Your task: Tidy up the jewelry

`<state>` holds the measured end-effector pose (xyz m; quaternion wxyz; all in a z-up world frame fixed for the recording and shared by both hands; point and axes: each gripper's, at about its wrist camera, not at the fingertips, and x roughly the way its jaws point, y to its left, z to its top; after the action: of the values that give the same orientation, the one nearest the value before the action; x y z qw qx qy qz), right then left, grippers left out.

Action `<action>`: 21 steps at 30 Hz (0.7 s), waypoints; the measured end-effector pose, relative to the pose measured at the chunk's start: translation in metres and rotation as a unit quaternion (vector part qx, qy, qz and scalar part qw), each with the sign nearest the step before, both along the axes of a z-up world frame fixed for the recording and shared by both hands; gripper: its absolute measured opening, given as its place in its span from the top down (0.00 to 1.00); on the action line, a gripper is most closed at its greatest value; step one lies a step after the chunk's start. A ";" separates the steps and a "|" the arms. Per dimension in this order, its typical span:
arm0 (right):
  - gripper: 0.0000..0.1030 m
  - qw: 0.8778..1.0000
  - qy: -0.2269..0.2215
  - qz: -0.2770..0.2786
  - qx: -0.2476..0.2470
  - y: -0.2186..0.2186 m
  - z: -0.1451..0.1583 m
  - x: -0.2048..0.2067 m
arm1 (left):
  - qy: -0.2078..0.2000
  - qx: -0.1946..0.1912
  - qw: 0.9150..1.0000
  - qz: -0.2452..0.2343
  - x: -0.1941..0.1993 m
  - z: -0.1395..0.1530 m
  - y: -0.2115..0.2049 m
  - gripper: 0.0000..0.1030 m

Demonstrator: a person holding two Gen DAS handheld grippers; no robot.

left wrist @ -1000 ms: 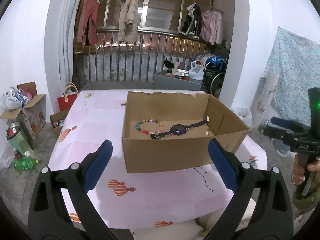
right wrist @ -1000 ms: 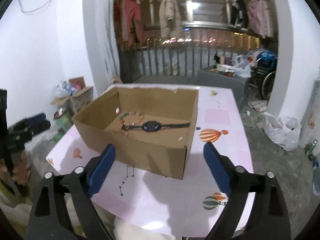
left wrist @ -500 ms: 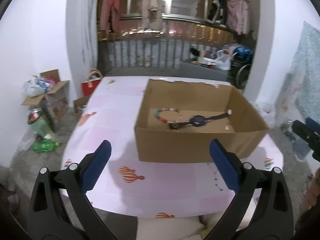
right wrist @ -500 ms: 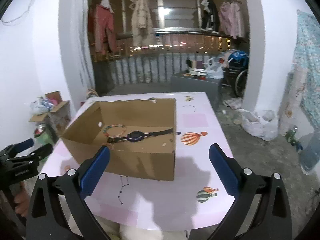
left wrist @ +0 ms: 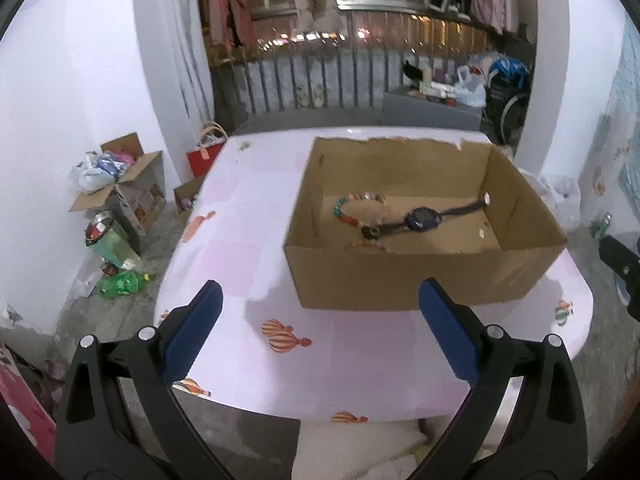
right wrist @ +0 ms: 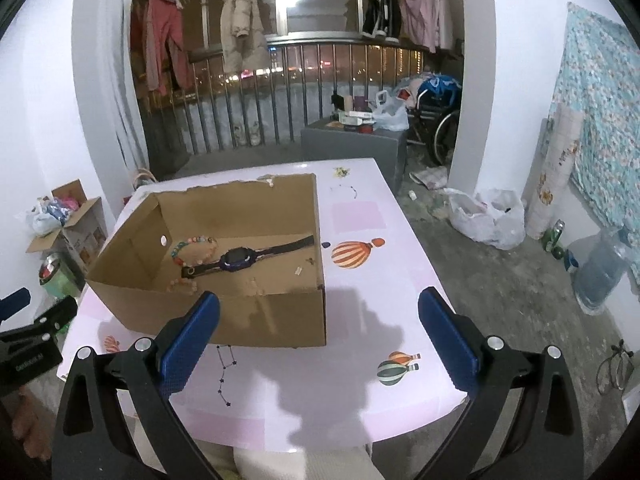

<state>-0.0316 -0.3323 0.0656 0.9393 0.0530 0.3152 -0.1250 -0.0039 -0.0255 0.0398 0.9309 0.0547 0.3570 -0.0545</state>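
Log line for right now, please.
left gripper: open, empty | right gripper: open, empty | bracelet, watch: in box

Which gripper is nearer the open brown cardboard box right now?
Neither clearly. The left gripper hovers open off the cardboard box near wall; the right gripper hovers open by its near right corner. Both stand clear of it.

A lived-in home is shown: a table covered in a pink balloon-print cloth (right wrist: 360, 368) is set before a railed balcony (right wrist: 280, 80) at 12 o'clock, where coats (right wrist: 240, 24) are hung; a folded wheelchair (right wrist: 440, 120) is parked at 1 o'clock.
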 end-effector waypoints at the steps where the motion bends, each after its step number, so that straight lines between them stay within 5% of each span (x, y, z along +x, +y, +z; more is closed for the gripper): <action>1: 0.06 1.000 0.003 0.001 0.000 0.000 0.000 0.002 | 0.005 -0.004 1.000 -0.001 0.002 0.000 -0.001 0.08; 21: 0.06 0.996 0.085 -0.004 0.029 -0.007 -0.012 0.031 | 0.075 0.007 0.997 0.020 0.025 -0.009 -0.006 0.08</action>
<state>-0.0009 -0.3390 0.0539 0.9065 0.0705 0.3975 -0.1233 0.0211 -0.0312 0.0307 0.9020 0.0497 0.4273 -0.0374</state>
